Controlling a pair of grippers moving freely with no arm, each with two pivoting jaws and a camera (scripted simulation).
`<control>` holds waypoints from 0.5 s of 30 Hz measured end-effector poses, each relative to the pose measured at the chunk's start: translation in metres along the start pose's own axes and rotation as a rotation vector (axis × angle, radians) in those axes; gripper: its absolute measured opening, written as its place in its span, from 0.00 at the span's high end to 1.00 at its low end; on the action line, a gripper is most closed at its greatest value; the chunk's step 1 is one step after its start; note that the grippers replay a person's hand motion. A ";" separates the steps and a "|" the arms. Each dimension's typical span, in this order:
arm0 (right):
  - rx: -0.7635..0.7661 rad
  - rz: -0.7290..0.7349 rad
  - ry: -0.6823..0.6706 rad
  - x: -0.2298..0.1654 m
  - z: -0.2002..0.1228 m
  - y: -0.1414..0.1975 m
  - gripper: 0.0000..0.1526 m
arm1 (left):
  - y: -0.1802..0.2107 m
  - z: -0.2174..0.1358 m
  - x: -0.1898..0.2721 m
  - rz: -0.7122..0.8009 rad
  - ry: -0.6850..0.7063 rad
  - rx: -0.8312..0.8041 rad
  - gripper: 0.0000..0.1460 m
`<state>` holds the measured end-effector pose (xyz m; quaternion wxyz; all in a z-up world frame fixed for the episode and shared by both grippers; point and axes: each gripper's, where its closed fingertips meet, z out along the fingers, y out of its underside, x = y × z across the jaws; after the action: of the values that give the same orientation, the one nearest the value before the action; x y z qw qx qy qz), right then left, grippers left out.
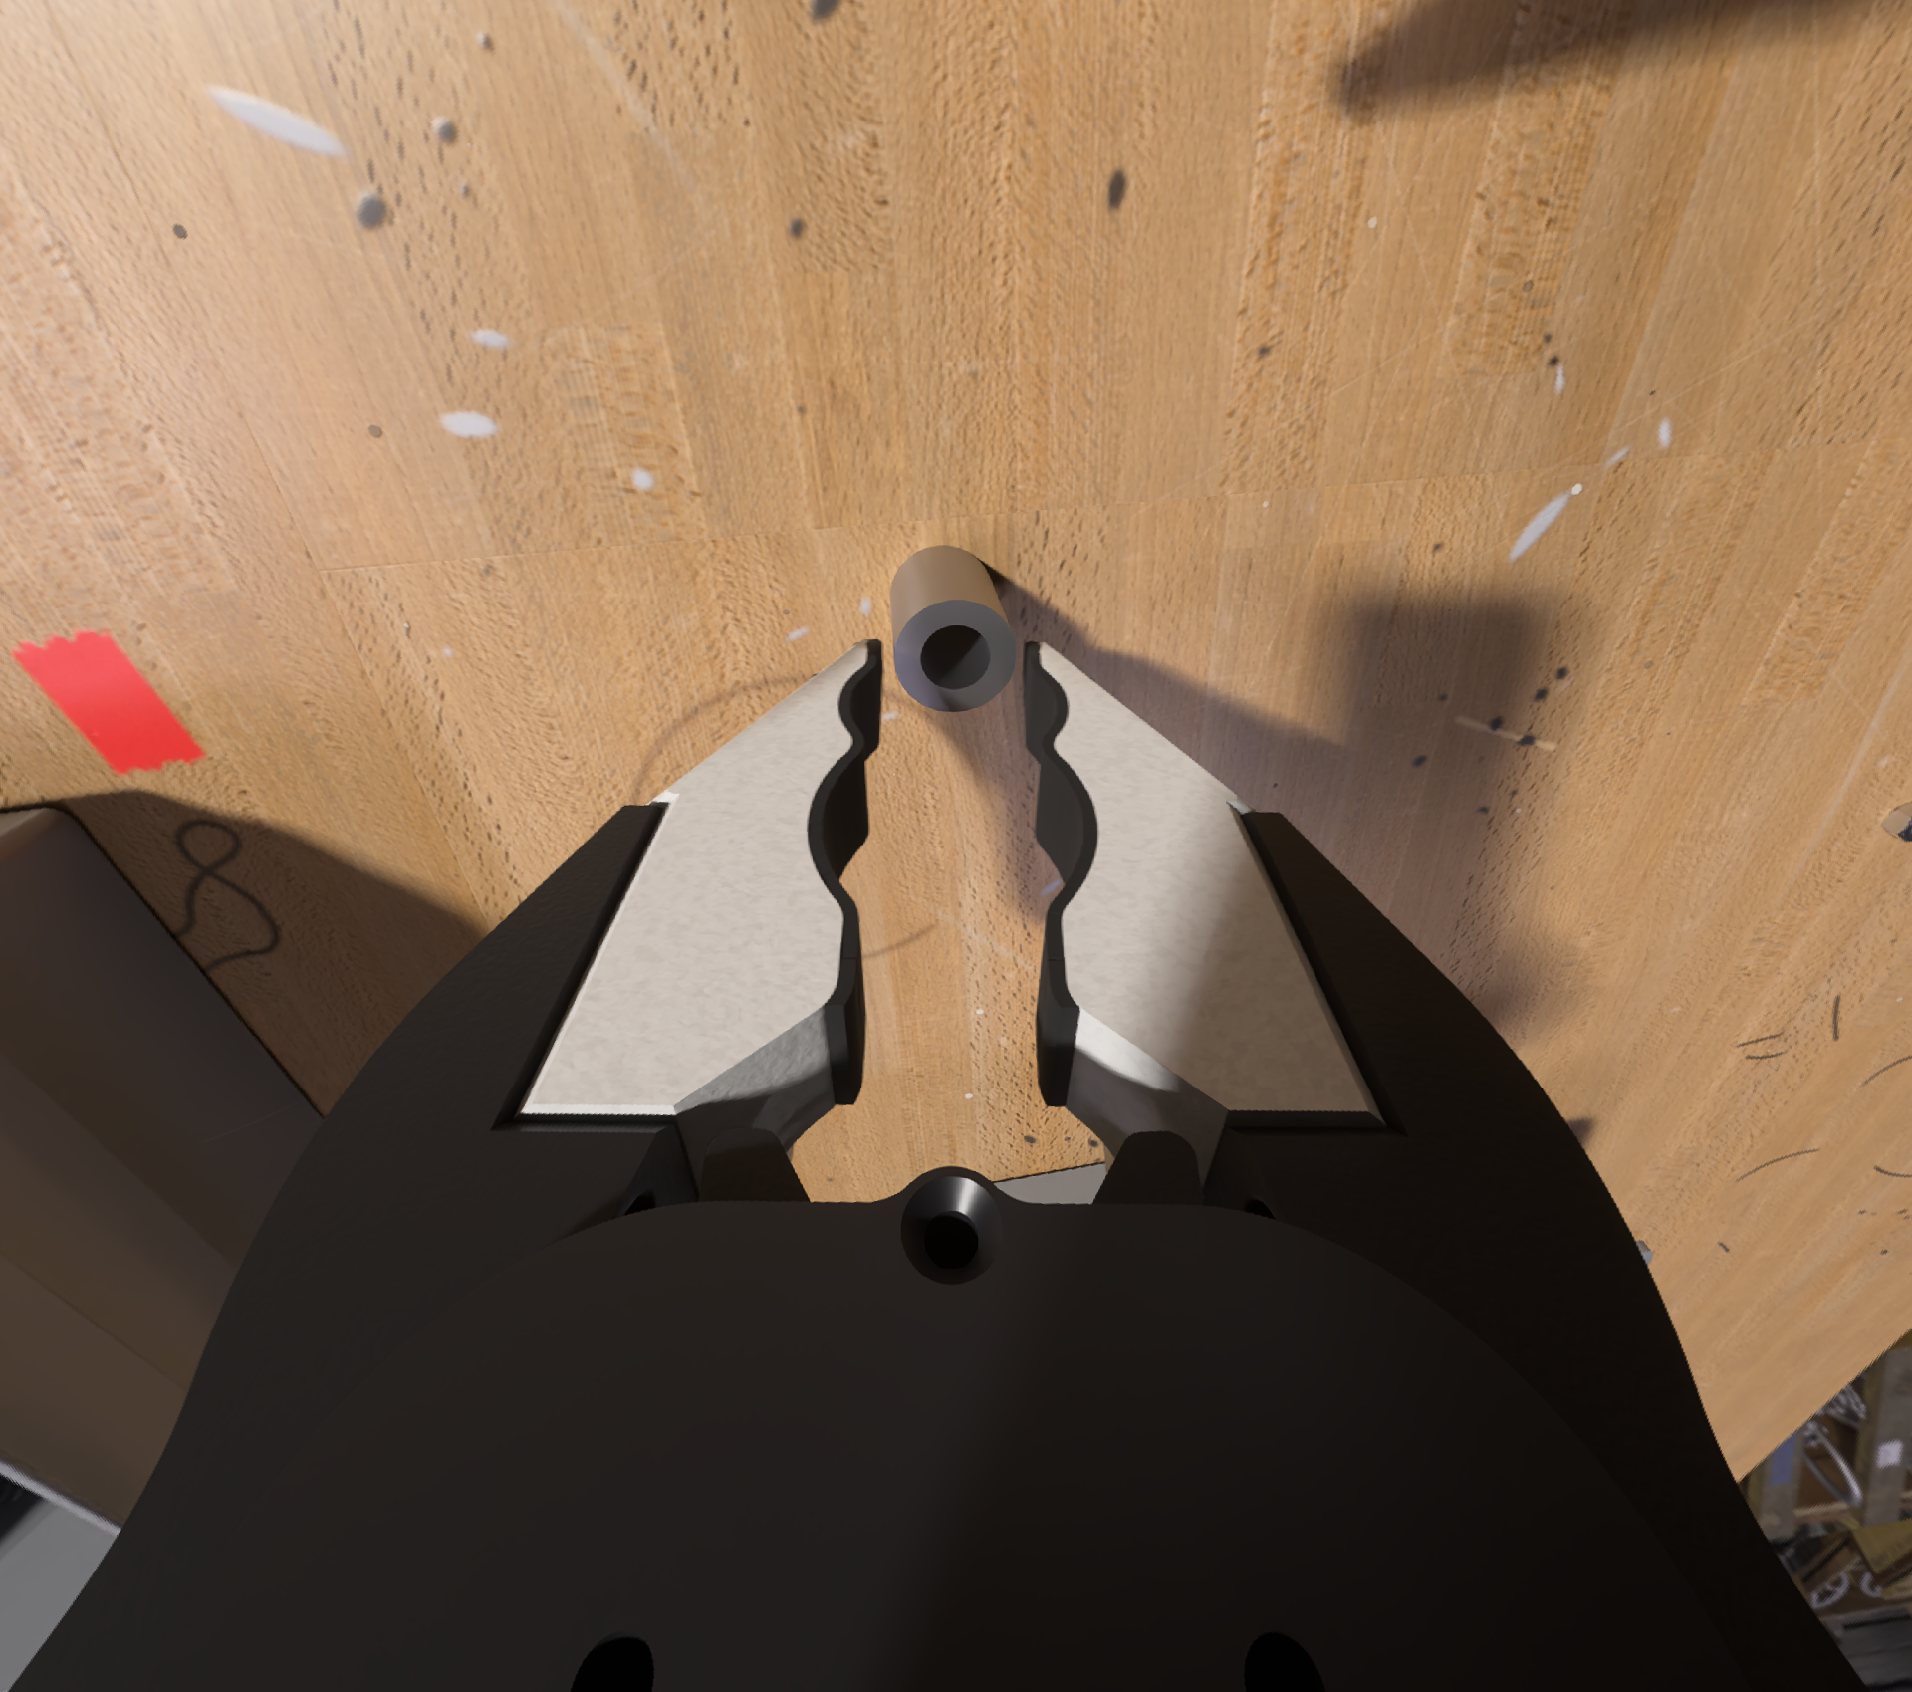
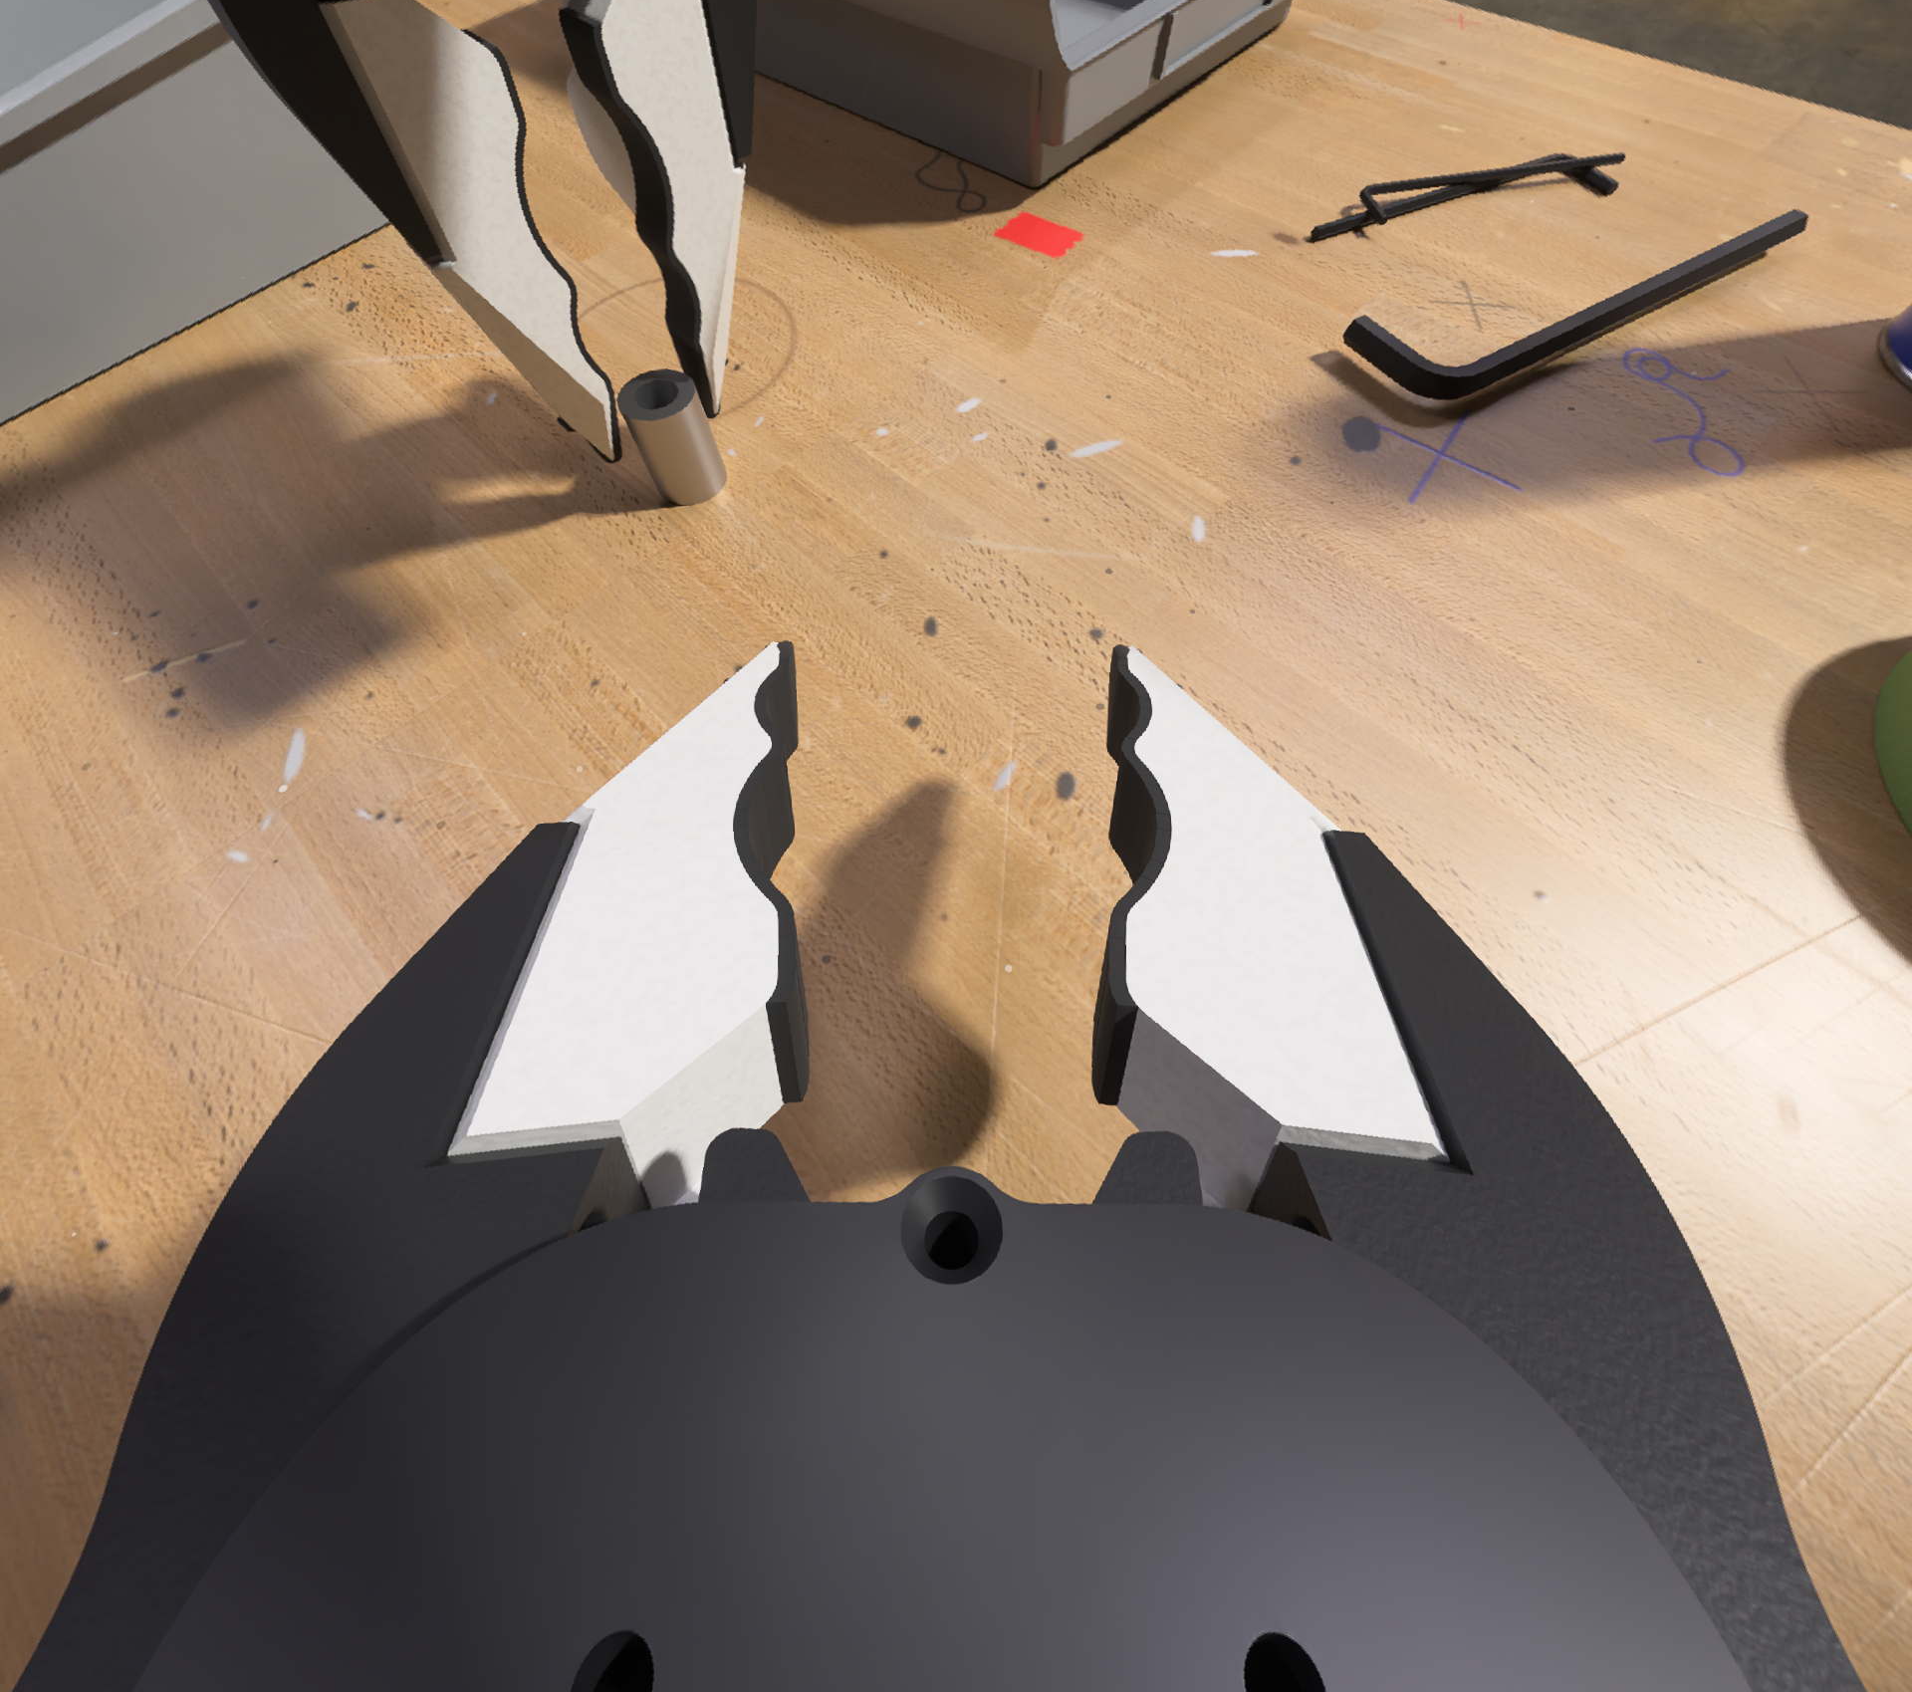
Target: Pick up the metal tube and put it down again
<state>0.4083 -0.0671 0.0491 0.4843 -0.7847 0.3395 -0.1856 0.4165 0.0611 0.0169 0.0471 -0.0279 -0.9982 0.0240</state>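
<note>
A short metal tube point(image 1: 952, 608) stands upright on the wooden table point(image 1: 1035, 194), its open end facing up. My left gripper point(image 1: 952, 651) is open and points down over it, one fingertip on each side of the tube's top with small gaps. The right wrist view shows the same tube point(image 2: 678, 452) between the left gripper's fingertips point(image 2: 605, 427). My right gripper point(image 2: 952, 659) is open and empty, hovering above bare table well in front of the tube.
A grey storage bin point(image 2: 1086, 18) stands behind the tube, with a grey slab point(image 2: 155, 142) to its left. Red tape point(image 2: 1038, 235) is stuck on the table. A black hex key point(image 2: 1552, 318) and a thinner black tool point(image 2: 1469, 189) lie at right, near a green object point(image 2: 1895, 732).
</note>
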 end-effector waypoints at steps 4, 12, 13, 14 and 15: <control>-0.002 0.001 0.000 0.000 0.000 0.000 0.60 | 0.000 0.000 0.002 -0.007 0.007 0.001 0.85; 0.021 0.023 -0.007 0.002 -0.002 -0.002 0.60 | -0.001 -0.006 0.005 0.005 -0.025 0.026 0.85; 0.026 0.027 -0.009 0.002 -0.003 -0.003 0.60 | -0.003 -0.010 0.004 0.008 -0.041 0.038 0.85; 0.031 0.031 -0.011 0.002 -0.003 -0.003 0.60 | -0.005 -0.014 0.003 0.009 -0.060 0.057 0.85; 0.038 0.037 -0.014 0.002 -0.004 -0.004 0.60 | -0.008 -0.019 0.002 0.008 -0.080 0.080 0.85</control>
<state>0.4090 -0.0701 0.0543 0.5047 -0.7703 0.3471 -0.1775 0.4160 0.0544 0.0361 0.0082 -0.0292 -0.9974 0.0650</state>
